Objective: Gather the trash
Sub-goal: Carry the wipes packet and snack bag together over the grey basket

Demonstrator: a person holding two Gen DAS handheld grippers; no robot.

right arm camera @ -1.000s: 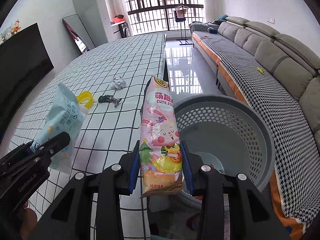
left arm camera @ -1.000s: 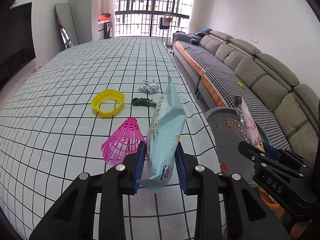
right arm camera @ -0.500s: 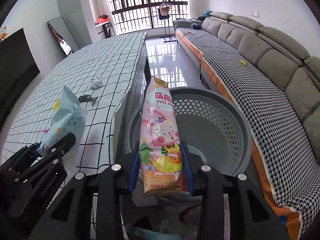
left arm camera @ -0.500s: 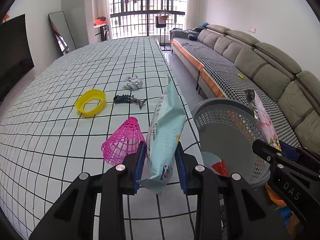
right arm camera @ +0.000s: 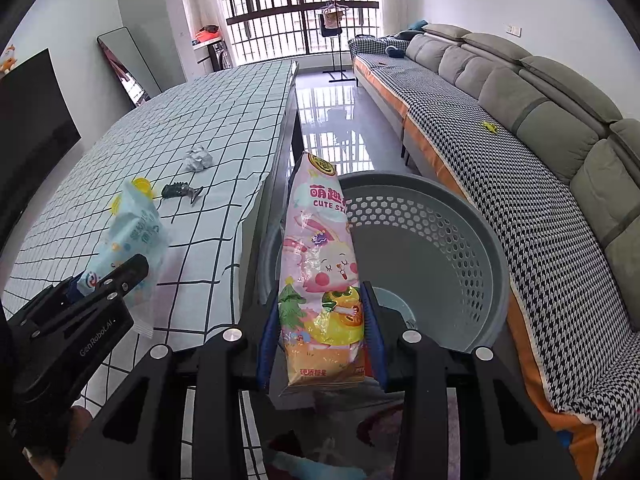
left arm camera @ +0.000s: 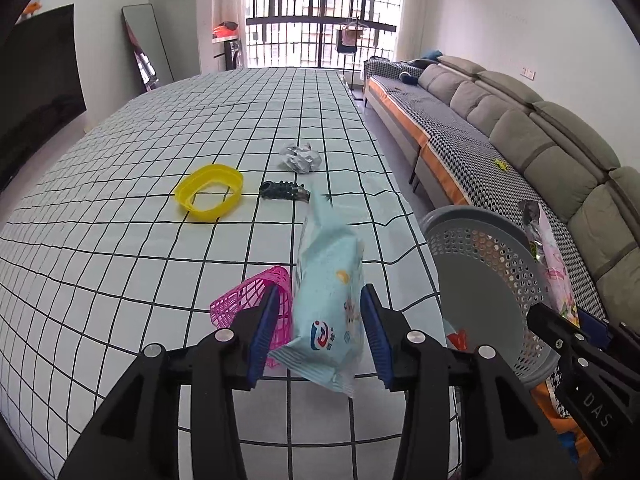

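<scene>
The collecting is only partly done, I judge. My left tool [left arm camera: 320,332] has just been opening its jaws; the blue packet [left arm camera: 328,292] stands loose and tilted between them, above the desk [left arm camera: 160,264] edge and not yet over the grey basket [right arm camera: 472,248]. My right tool [right arm camera: 320,336] is clamped on the pink candy bag [right arm camera: 320,264], above the basket. On the desk I count one paper ball [left arm camera: 300,156], one yellow ring [left arm camera: 209,191], one black clip [left arm camera: 282,191] and one pink mesh cup [left arm camera: 244,304]. There are two packets, one basket.
</scene>
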